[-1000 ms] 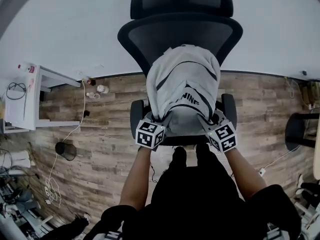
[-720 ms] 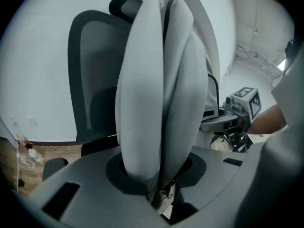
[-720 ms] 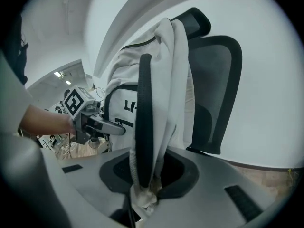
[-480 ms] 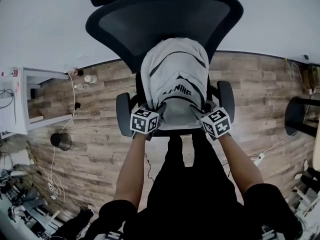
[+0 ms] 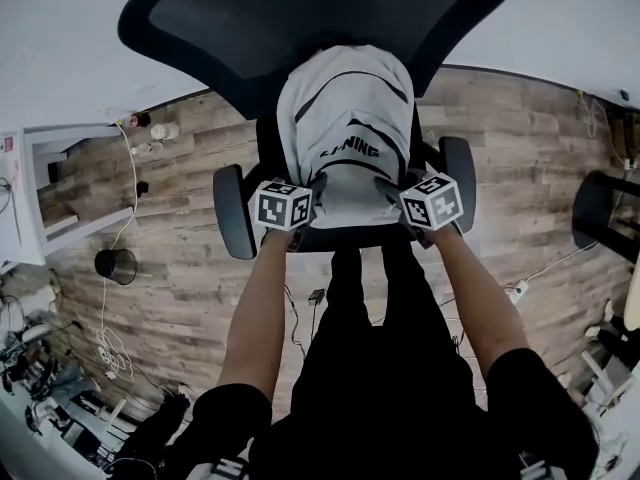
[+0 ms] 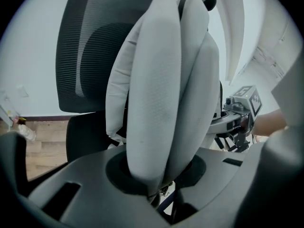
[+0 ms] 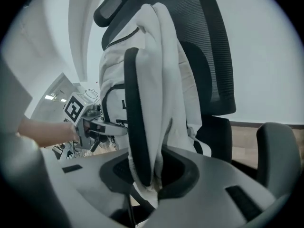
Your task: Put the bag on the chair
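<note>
Now upright against the chair (image 5: 300, 18) backrest, between the armrests (image 5: 232, 213): grey-white bag (image 5: 345, 133), seemingly down on the seat, bottom hidden in the head view. Left gripper (image 6: 154, 191) low at the bag's left side, fingers (image 6: 71, 189) pinching a padded grey fold. Right gripper (image 7: 147, 182) at the right side, fingers (image 7: 228, 175) clamped on a black-edged fold. Wood floor (image 5: 150, 298) below.
</note>
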The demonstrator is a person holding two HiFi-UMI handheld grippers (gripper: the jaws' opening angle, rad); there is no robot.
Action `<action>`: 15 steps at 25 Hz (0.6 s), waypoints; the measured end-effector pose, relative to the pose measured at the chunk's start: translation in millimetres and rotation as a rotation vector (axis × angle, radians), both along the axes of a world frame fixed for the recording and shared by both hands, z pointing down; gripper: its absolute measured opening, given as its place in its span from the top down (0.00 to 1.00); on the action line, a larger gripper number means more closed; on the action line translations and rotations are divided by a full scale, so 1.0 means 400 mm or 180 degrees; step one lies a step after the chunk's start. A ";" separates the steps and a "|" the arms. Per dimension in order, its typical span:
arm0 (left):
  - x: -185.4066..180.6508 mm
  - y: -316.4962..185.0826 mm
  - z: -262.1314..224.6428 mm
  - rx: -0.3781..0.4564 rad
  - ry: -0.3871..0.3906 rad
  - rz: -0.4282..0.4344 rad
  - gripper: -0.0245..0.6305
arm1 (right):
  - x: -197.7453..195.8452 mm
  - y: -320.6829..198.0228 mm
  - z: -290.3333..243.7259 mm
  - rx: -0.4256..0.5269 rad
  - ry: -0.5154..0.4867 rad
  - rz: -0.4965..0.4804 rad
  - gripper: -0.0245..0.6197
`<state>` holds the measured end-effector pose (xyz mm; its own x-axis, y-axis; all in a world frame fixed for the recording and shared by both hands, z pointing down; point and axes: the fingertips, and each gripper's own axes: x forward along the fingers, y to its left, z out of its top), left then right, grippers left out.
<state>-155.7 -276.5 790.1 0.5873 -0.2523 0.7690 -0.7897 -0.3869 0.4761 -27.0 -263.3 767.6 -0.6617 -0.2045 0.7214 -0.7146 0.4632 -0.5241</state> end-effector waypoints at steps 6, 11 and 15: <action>-0.007 -0.007 0.034 0.0011 -0.0020 -0.0048 0.80 | -0.006 -0.007 0.036 -0.0016 -0.0032 -0.0060 0.80; -0.010 -0.015 0.044 0.0132 -0.0160 -0.0068 0.77 | 0.002 -0.027 0.055 0.0116 0.0108 0.0011 0.76; -0.013 -0.028 0.048 0.0314 -0.0297 -0.0118 0.64 | 0.013 -0.045 0.067 0.0269 0.0275 0.0113 0.68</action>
<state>-161.1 -287.7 809.4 0.5034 -0.3496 0.7902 -0.8433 -0.3979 0.3612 -21.6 -281.1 794.5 -0.5890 -0.2891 0.7546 -0.7721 0.4768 -0.4200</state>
